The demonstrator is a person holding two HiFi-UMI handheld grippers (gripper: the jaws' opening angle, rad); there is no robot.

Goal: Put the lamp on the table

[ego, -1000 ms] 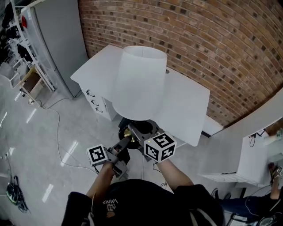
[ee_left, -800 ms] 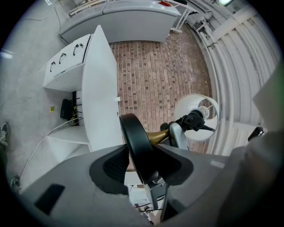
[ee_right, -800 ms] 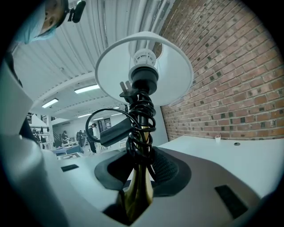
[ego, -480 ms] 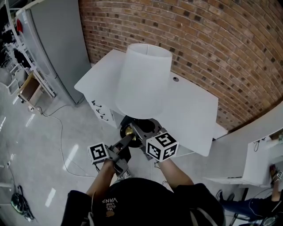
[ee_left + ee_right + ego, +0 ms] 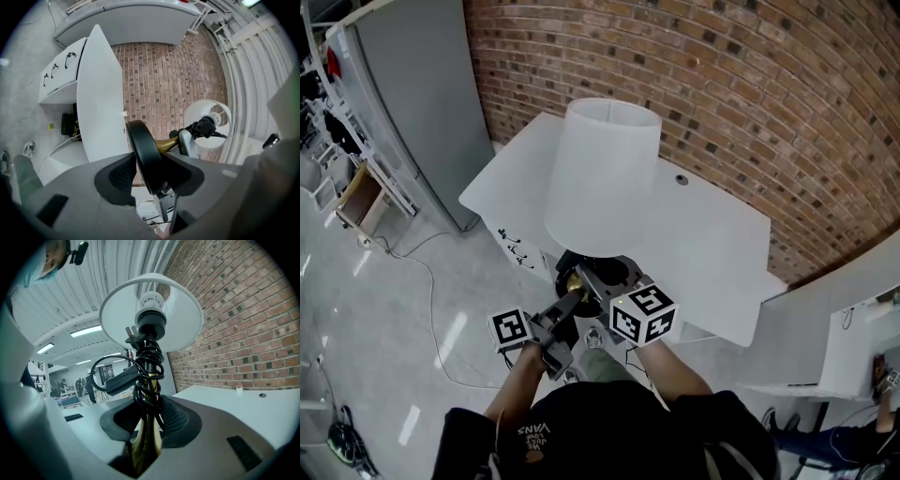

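Note:
The lamp has a white shade (image 5: 605, 178), a brass stem and a round black base, with black cord (image 5: 147, 380) wound round the stem. I hold it upright in the air in front of the white table (image 5: 712, 244), the shade over the table's near edge. My left gripper (image 5: 558, 319) is shut on the rim of the black base (image 5: 143, 154). My right gripper (image 5: 600, 286) is shut on the brass stem (image 5: 147, 441) just below the cord. The right gripper view looks up into the shade (image 5: 178, 315) at the bulb socket.
A brick wall (image 5: 769, 112) runs behind the table. A tall grey cabinet (image 5: 412, 103) stands at the left. White drawers (image 5: 520, 248) sit under the table's left end. Another white desk (image 5: 853, 300) is at the right. A cable (image 5: 422, 281) trails on the floor.
The table and wall have shifted in the head view as I carry the lamp closer to the table. Both grips hold as before.

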